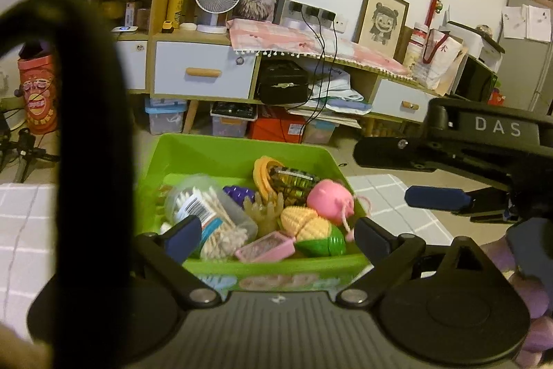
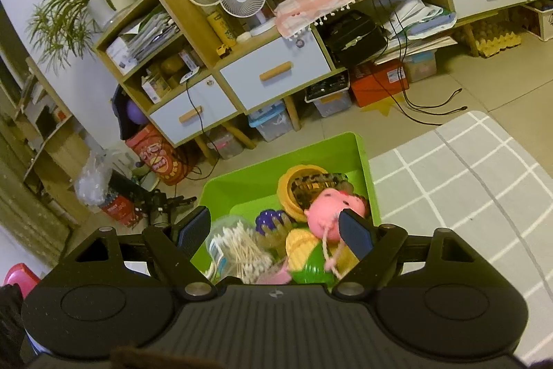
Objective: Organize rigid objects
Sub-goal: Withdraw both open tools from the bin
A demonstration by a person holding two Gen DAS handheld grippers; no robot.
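A green bin (image 1: 242, 151) holds several toys: a pink pig (image 1: 330, 197), a yellow and green toy corn (image 1: 316, 230), a clear jar of cotton swabs (image 1: 211, 213), a pink case (image 1: 264, 246), a purple toy (image 1: 238, 194) and a yellow holder (image 1: 276, 177). My left gripper (image 1: 276, 236) is open and empty at the bin's near rim. My right gripper (image 2: 274, 229) is open and empty above the bin (image 2: 359, 161), its right finger (image 2: 356, 234) close beside the pig (image 2: 331, 213). The right gripper also shows at the right of the left wrist view (image 1: 439, 197).
The bin stands on a grey checked mat (image 2: 466, 168). A black curved band (image 1: 93, 134) blocks the left of the left wrist view. A cabinet with drawers (image 1: 204, 71), storage boxes (image 2: 273, 123) and black cables (image 2: 432, 109) lie behind.
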